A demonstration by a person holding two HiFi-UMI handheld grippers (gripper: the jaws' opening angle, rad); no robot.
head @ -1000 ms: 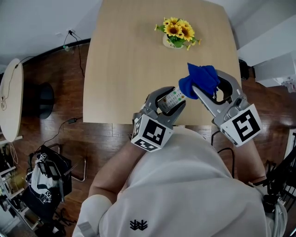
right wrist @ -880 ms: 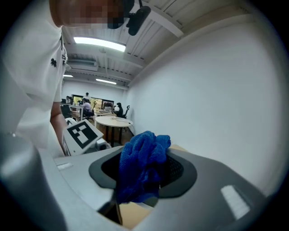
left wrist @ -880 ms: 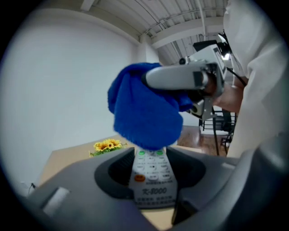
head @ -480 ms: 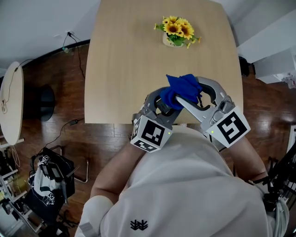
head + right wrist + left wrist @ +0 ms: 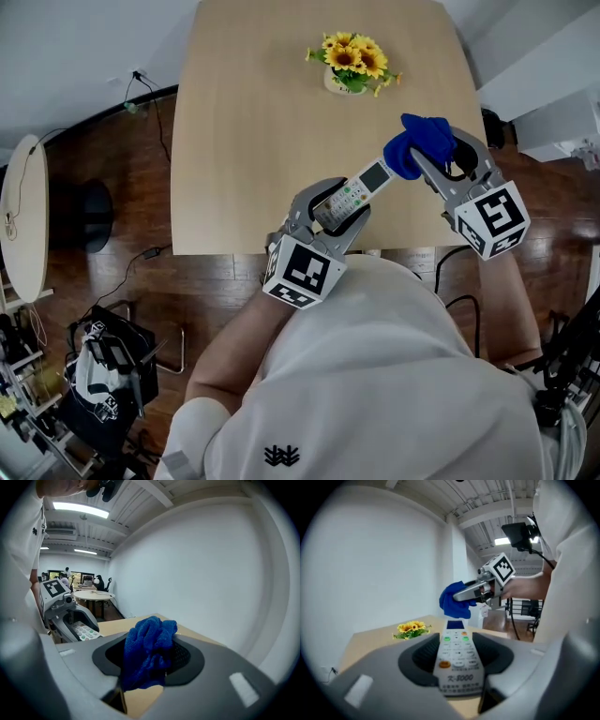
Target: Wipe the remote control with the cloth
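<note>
1. Blue cloth point(image 5: 420, 141) is bunched into a wad and pinched between the jaws of the right gripper point(image 5: 433, 159), which are clenched on it; the right gripper view shows the cloth point(image 5: 147, 651) filling the gap and spilling out past the jaws.
2. The left gripper point(image 5: 337, 211) has its jaws closed on the lower half of the remote control point(image 5: 361, 187), held above the near edge of the wooden table point(image 5: 253, 141).
3. In the left gripper view the remote control point(image 5: 457, 660) lies face up between the jaws, buttons towards the camera, its small display at the far end.
4. The remote's free end points up and to the right, towards the cloth. The wad sits right at that tip; whether the two are touching I cannot tell.
5. From the left gripper view, the cloth point(image 5: 452, 599) hangs just above the display end, with the right gripper point(image 5: 480, 588) behind it.
6. From the right gripper view, the left gripper point(image 5: 70, 616) is off to the left with the keypad showing.
7. A small pot of yellow flowers point(image 5: 352, 64) stands at the far side of the table, well apart from both grippers.
</note>
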